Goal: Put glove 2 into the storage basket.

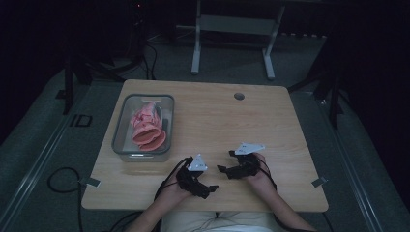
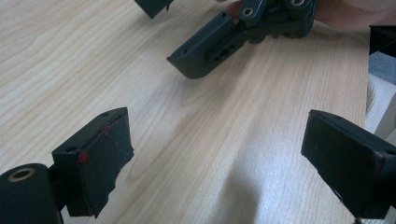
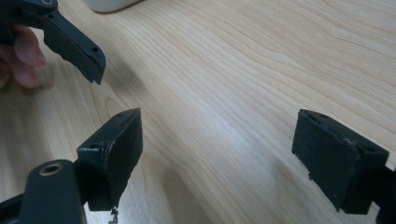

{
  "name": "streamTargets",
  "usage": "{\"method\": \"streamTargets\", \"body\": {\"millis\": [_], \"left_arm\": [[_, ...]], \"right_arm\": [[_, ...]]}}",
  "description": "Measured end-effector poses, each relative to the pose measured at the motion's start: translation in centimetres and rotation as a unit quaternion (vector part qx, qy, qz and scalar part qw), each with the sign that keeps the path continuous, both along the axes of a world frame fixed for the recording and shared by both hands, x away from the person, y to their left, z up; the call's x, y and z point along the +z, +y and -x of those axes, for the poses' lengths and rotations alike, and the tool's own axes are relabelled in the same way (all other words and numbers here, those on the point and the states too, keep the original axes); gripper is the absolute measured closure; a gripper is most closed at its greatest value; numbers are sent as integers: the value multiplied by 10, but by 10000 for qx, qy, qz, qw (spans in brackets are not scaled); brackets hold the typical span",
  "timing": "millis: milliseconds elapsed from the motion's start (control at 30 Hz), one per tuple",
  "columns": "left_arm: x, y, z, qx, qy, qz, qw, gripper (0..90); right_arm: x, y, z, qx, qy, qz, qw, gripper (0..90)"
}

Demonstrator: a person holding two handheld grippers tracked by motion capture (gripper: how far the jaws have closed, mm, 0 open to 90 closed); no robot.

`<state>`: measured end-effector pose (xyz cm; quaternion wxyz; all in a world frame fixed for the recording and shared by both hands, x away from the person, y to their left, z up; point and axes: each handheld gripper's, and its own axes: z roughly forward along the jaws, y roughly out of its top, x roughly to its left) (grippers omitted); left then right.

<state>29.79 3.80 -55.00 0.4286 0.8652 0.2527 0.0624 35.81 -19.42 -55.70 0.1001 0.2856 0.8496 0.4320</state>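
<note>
The wooden table (image 1: 251,125) carries a clear plastic bin (image 1: 143,127) at its left side, with a pink cloth (image 1: 147,126) bundled inside, its long axis running away from the person. The bin lies ahead and to the left of both tools; the left gripper (image 1: 209,189) is nearer, the right gripper (image 1: 226,161) farther. Both stand spread, holding nothing. The cloth's folds are hard to make out in the dim light.

Both forearms come in from the near edge and meet close together. The left gripper (image 1: 211,187) sits low with its tips turned toward the person's right, its jaws spread wide with nothing between them. The right gripper (image 1: 226,161) faces it, pointing to the person's left, jaws likewise parted and bare.
</note>
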Motion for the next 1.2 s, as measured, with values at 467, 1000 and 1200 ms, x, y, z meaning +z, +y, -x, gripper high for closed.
{"method": "streamTargets", "body": {"millis": [467, 1000, 1200], "left_arm": [[-5, 7, 12, 21, -324, -137, 9994, 82], [-6, 9, 15, 64, -514, -164, 9985, 82], [-6, 9, 14, 51, -495, -147, 9987, 82]], "right_arm": [[-1, -3, 7, -50, -265, 18, 9996, 160], [-2, -4, 6, -86, -287, 21, 9995, 160], [-2, -5, 6, -111, -275, 1, 9996, 161]]}}
